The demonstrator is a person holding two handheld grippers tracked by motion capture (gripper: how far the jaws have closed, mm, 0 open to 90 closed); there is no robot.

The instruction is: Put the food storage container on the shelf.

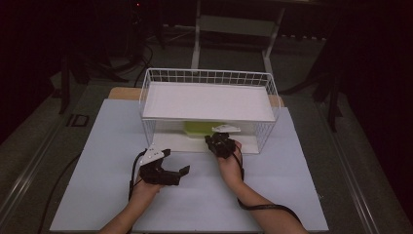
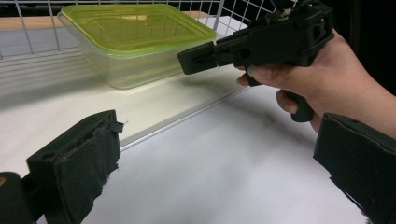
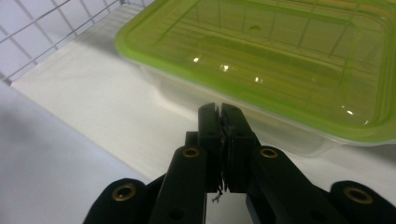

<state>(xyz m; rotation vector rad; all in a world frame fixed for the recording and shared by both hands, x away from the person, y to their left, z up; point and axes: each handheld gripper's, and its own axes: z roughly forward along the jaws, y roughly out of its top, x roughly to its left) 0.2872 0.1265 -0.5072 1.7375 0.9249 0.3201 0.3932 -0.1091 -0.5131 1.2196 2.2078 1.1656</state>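
Observation:
A clear plastic container with a green lid sits on the bottom board under the white shelf of a wire basket. My right gripper is at the basket's open front, shut with nothing between its jaws. In the right gripper view its tips point at the container, close to its near wall. My left gripper rests open on the table in front of the basket. In the left gripper view its jaws stand wide apart, with the container and the right gripper beyond them.
The basket stands at the far middle of a pale sheet covering the table. A white board forms its upper shelf. Cables trail from both grippers. A white frame stands on the dark floor behind.

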